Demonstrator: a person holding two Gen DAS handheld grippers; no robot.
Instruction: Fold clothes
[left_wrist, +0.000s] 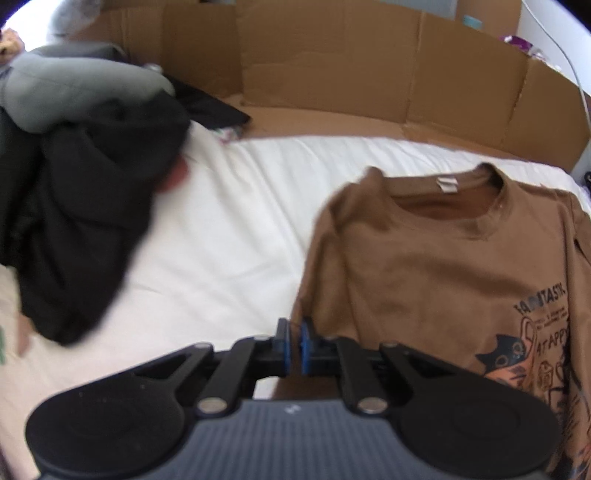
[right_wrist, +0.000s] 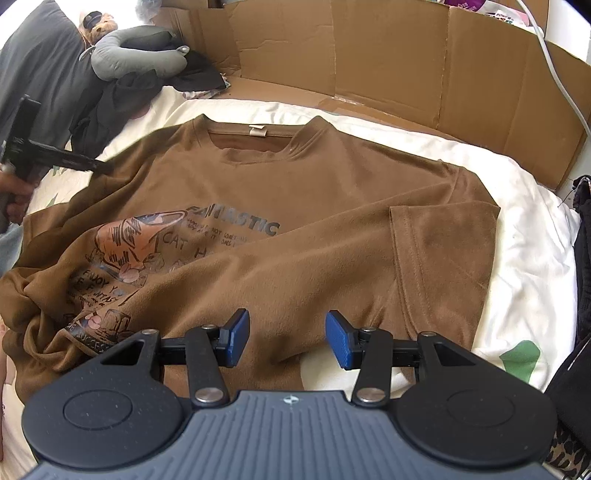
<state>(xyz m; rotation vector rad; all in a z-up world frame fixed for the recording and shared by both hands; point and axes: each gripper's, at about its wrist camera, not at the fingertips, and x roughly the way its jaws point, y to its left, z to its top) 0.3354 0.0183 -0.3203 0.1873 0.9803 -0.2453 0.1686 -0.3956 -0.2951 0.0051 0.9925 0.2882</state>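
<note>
My left claw (left_wrist: 294, 341) pinches the brown T-shirt (left_wrist: 436, 266) edge; my right claw (right_wrist: 287, 338) hangs spread above it. Carry the fold across evenly, cloth taut.

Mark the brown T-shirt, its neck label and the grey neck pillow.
brown T-shirt (right_wrist: 332, 192): right wrist view, on the plain chest.
neck label (right_wrist: 257, 131): right wrist view, mid label.
grey neck pillow (right_wrist: 122, 61): right wrist view, on its curved body.
</note>
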